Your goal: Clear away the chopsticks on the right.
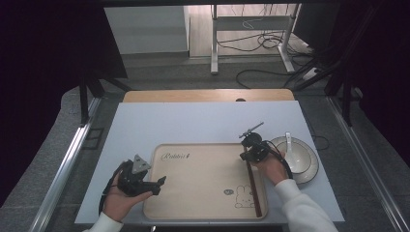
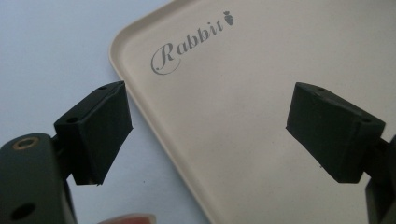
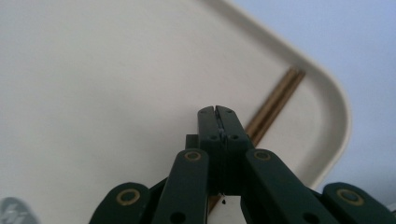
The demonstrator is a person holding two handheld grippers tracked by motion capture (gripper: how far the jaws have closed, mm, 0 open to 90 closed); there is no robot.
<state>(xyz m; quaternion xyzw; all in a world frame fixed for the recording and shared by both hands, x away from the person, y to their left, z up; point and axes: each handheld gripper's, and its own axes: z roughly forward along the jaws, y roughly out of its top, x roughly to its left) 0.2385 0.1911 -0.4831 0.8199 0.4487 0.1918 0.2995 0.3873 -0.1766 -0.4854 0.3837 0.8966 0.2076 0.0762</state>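
A beige tray [image 1: 203, 169] printed with "Rabbit" and a small rabbit drawing lies on the white table top. A pair of brown chopsticks [image 1: 254, 191] lies inside it along its right wall. My right gripper [image 1: 247, 153] hovers over the far end of the chopsticks [image 3: 275, 100], jaws pressed together with nothing seen between them; the sticks run under and past them. My left gripper [image 1: 162, 181] is at the tray's left rim [image 2: 140, 102], open, one jaw over the table and the other over the tray floor.
A white bowl [image 1: 300, 162] with a dark rim and a white spoon [image 1: 289, 142] in it stands just right of the tray, close to my right hand. The white sheet [image 1: 203, 121] reaches back to a wooden table edge.
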